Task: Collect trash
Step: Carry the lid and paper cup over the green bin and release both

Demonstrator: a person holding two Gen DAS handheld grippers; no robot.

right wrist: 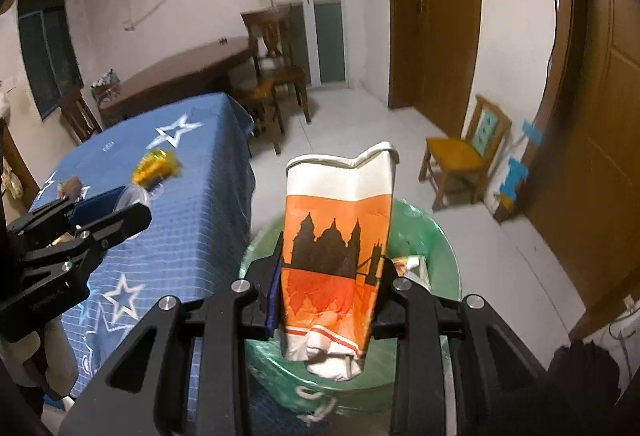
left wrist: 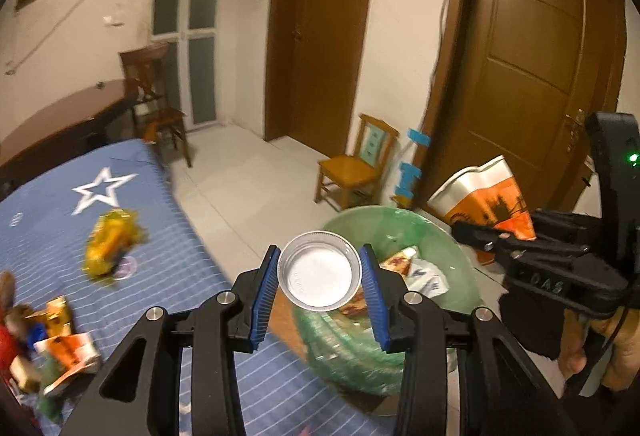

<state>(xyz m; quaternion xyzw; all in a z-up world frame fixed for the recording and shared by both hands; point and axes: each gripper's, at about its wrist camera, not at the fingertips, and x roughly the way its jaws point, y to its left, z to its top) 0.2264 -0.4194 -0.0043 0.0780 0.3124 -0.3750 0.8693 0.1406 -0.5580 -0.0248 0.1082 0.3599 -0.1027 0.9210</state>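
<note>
My left gripper [left wrist: 320,272] is shut on a clear plastic cup [left wrist: 319,270], its open mouth facing the camera, held above the near rim of a green-lined trash bin [left wrist: 440,236]. My right gripper [right wrist: 330,276] is shut on a crushed orange-and-white paper cup [right wrist: 336,256] with a black skyline print, held over the same bin [right wrist: 436,236]. The paper cup also shows in the left wrist view [left wrist: 484,195]. Wrappers lie inside the bin [left wrist: 420,270].
A table with a blue star-print cloth [left wrist: 100,187] holds a yellow wrapper [left wrist: 110,240] and a pile of wrappers [left wrist: 52,340] at its near left. A small yellow chair [left wrist: 354,165] stands by brown doors [left wrist: 532,67]. A dark table and chairs [right wrist: 192,71] stand behind.
</note>
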